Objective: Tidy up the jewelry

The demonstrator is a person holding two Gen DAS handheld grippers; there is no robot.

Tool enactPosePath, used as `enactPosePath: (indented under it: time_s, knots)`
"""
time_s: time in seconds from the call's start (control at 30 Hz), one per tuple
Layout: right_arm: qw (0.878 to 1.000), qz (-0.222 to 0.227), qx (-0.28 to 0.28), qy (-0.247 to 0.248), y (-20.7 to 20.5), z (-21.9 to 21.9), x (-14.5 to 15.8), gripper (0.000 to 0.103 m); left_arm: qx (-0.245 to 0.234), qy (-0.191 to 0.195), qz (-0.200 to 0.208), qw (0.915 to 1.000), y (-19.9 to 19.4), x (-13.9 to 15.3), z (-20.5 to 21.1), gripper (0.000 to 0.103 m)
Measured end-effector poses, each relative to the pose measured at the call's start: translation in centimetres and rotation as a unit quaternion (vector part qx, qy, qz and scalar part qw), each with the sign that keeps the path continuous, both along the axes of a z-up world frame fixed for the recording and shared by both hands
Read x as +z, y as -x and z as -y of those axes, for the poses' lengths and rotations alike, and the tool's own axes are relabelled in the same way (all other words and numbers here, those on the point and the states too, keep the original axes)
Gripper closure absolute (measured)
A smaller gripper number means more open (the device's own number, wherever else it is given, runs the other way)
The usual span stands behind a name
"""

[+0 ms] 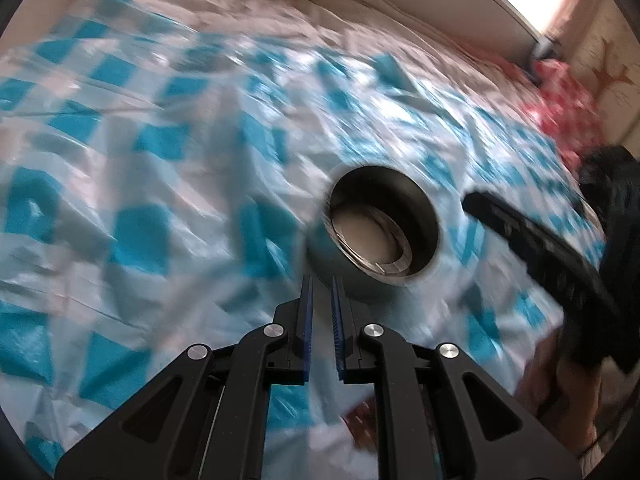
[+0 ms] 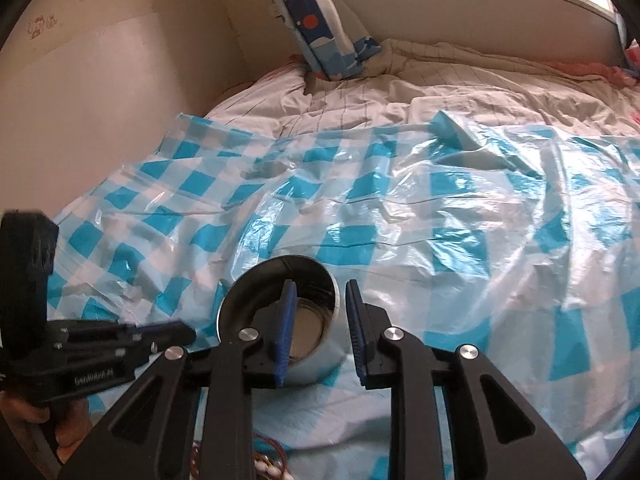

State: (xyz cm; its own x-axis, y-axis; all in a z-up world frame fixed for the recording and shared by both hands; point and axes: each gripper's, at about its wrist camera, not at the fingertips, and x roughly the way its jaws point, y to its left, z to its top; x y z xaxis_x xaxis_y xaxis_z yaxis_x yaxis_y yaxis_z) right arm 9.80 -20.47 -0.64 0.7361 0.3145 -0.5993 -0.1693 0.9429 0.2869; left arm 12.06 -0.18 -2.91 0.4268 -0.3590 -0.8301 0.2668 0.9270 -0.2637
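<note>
A round metal tin (image 1: 424,216) (image 2: 244,292) lies tilted on the blue-and-white checked plastic sheet (image 2: 440,220), its mouth facing the cameras. Something thin and silvery lies along its bottom; blur hides what it is. My right gripper (image 2: 320,286) is open and straddles the tin's right wall, with one pad (image 2: 286,320) inside and the other outside, neither pressing. It shows as a dark blur (image 1: 520,232) in the left wrist view. My left gripper (image 1: 321,280) (image 2: 176,330) is shut and empty, just short of the tin's near side. Beads and red cord (image 2: 268,464) lie under the right gripper.
The sheet covers a rumpled bed (image 2: 440,80). A blue patterned pillow (image 2: 320,28) leans at the headboard and a wall (image 2: 100,100) runs along the left. Red patterned fabric (image 1: 568,108) lies at the far right. A hand (image 2: 60,432) holds the left gripper.
</note>
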Motion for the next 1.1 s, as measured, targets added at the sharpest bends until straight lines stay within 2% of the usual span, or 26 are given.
enactPosePath:
  time_s: [0.07,0.2,0.5,0.77,0.83,0.87,1.1]
  knots:
    - [1.0,0.003,-0.011,0.0,0.7,0.8,0.2,0.07,-0.03,0.007,-0.01,0.9995,0.8,-0.3,0.8,0.094]
    - [1.0,-0.003,-0.021,-0.005,1.2,1.9,0.3,0.07,-0.07,-0.006,-0.023,0.9972,2.1,-1.1,2.8,0.094]
    - [1.0,-0.013,-0.021,-0.004,3.6,2.4,-0.1,0.067,-0.103,-0.02,-0.051,0.9931,2.9,-2.7,4.9,0.093]
    - [0.999,-0.026,-0.017,-0.009,5.7,2.9,-0.6,0.066,-0.105,-0.032,-0.061,0.9921,3.1,-3.6,5.6,0.09]
    - [0.999,-0.031,-0.012,-0.011,6.3,2.9,-0.8,0.066,-0.103,-0.031,-0.055,0.9926,3.2,-3.4,5.6,0.097]
    - [0.999,-0.036,-0.006,-0.01,6.8,2.7,-1.0,0.066,-0.103,-0.028,-0.049,0.9931,3.3,-3.2,5.6,0.101]
    - [0.996,-0.06,0.059,0.019,9.6,0.1,-2.4,0.064,-0.056,0.015,-0.021,0.9981,2.5,-1.1,3.6,0.101]
